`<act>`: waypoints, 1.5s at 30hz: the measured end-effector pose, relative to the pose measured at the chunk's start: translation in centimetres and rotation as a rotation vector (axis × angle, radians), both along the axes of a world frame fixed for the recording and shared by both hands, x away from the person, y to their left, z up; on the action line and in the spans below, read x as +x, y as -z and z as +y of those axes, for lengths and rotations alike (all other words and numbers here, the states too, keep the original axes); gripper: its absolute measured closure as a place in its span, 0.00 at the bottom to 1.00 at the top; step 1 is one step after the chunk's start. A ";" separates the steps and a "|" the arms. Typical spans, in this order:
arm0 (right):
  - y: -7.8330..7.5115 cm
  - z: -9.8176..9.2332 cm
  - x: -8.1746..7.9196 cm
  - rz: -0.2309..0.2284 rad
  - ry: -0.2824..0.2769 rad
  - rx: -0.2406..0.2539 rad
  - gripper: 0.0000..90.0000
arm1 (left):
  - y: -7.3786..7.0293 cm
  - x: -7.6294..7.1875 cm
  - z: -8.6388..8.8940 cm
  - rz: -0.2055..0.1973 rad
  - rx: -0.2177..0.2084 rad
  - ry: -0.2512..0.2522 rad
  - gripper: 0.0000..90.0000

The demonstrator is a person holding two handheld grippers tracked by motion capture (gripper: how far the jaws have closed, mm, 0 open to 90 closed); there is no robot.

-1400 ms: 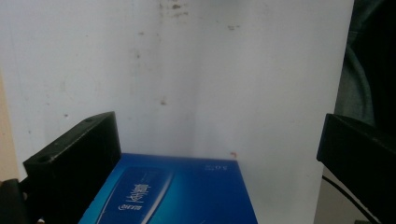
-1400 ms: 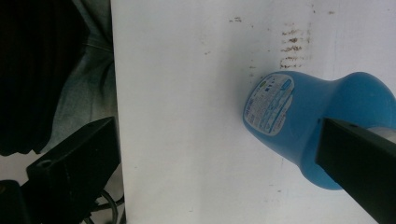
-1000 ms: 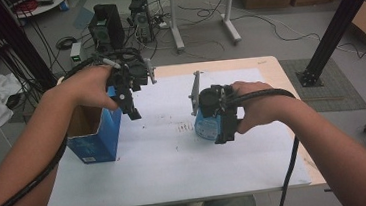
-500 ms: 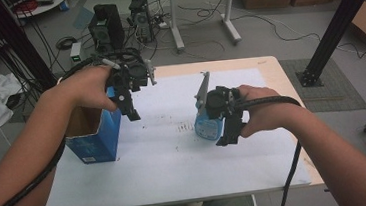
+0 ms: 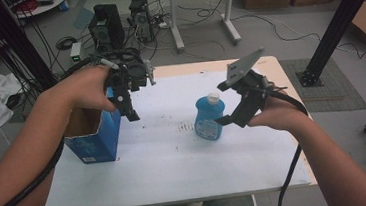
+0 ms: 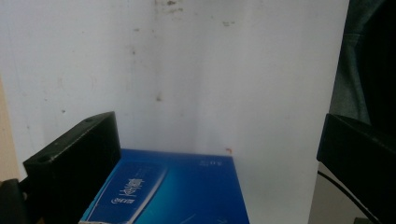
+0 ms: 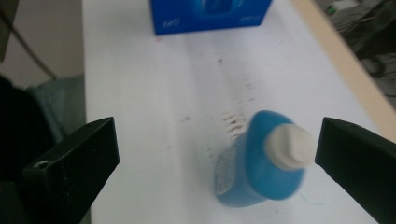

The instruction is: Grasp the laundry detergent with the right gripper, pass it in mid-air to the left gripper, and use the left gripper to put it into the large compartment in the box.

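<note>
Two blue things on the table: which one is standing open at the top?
The blue cardboard box at the table's left edge, under the left claw: its top is open, brown inside showing. The blue plastic bottle by the right claw wears a white cap.

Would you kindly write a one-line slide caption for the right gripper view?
Open right gripper poised above an upright blue bottle with a white cap, blue box beyond.

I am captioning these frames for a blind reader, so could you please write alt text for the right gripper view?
A blurred blue bottle with a white cap stands on a white table, seen from above between the right gripper's two wide-open black jaws. A blue box sits at the far end.
</note>
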State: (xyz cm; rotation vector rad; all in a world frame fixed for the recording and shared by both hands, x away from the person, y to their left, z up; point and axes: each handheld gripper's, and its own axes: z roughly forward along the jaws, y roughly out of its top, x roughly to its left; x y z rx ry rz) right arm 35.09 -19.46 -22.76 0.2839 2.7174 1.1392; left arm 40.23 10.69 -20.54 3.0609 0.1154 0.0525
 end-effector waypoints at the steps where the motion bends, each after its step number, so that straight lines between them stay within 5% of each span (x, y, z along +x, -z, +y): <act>1: 0.1 -1.4 0.2 0.004 0.033 0.048 0.00 | 0.0 -0.1 -0.1 -0.004 -0.001 0.002 0.00; 8: 2.0 -5.9 0.1 -0.034 0.149 0.140 0.00 | -0.4 -0.1 -0.2 -0.021 -0.009 0.013 0.00; 16: 5.6 -8.2 -1.4 -0.065 0.213 0.252 0.00 | -0.9 -0.3 0.1 -0.033 -0.016 0.014 0.00; 22: 8.7 -9.3 -3.0 -0.132 0.272 0.343 0.00 | -0.9 -0.5 0.1 -0.040 -0.020 0.022 0.00; 30: 11.4 -9.0 -2.5 -0.115 0.290 0.394 0.00 | -1.0 -0.7 0.0 -0.044 -0.019 0.031 0.00; 40: 16.7 -6.7 0.4 -0.041 0.303 0.393 0.00 | -0.7 -0.7 0.2 -0.042 -0.024 0.030 0.00; 45: 18.0 -5.7 1.4 -0.023 0.294 0.408 0.00 | -0.5 -0.6 0.0 -0.038 -0.028 0.036 0.00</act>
